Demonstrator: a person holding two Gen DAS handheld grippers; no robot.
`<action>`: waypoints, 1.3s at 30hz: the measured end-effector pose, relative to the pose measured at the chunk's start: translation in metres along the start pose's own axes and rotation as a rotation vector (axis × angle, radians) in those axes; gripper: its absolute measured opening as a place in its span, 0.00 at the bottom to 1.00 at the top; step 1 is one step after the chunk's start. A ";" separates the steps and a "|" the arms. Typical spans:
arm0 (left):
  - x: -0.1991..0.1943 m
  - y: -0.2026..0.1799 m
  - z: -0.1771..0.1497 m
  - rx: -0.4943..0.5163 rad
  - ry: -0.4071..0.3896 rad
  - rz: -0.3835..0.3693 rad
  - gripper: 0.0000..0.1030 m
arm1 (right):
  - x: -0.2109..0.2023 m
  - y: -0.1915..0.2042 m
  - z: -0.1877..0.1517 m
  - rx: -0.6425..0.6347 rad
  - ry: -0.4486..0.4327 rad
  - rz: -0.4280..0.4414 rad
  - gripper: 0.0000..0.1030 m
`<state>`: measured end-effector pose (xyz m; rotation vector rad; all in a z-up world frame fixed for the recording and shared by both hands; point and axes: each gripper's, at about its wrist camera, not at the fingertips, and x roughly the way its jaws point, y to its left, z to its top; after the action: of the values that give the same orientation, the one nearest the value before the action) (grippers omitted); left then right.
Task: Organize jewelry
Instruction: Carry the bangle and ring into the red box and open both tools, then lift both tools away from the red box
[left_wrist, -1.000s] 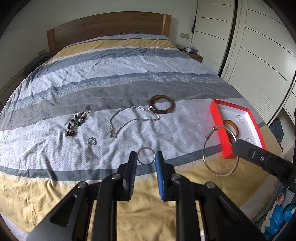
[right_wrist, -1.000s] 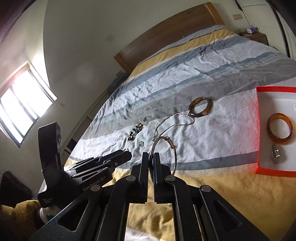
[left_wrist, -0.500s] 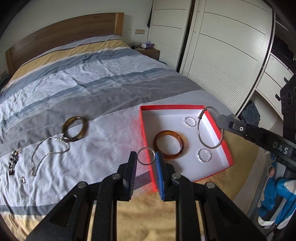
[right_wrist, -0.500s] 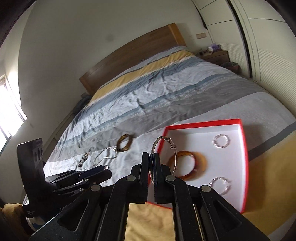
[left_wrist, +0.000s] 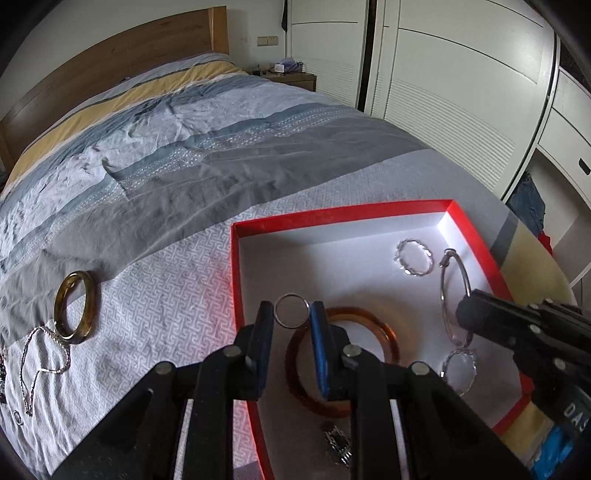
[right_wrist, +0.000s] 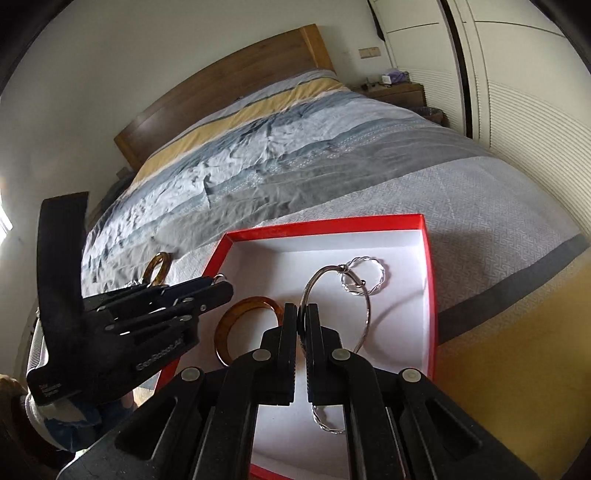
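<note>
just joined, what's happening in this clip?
A person is sorting jewelry into a red box on a bed. The left claw grips a small silver ring; the right claw is shut on a large silver hoop. Both hang over the box, which already has an amber bangle and twisted silver rings. A brown bangle and a chain remain on the bedcover.

A bed with a striped grey, blue and yellow cover fills the room, backed by a wooden headboard. White louvred wardrobe doors line the wall beside it. A bedside table in the corner carries what may be small electronics.
</note>
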<state>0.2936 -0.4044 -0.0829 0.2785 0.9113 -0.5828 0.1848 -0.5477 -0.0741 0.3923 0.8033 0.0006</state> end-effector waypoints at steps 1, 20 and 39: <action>0.004 0.001 0.000 0.001 0.007 -0.001 0.18 | 0.003 0.003 -0.001 -0.016 0.011 0.000 0.04; 0.001 0.000 -0.011 0.024 0.036 -0.067 0.29 | 0.021 0.001 -0.031 -0.062 0.166 -0.083 0.06; -0.220 0.068 -0.072 -0.067 -0.088 0.086 0.37 | -0.153 0.092 -0.040 -0.073 -0.021 -0.086 0.28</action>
<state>0.1820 -0.2376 0.0509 0.2285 0.8287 -0.4807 0.0636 -0.4715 0.0397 0.2877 0.7968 -0.0541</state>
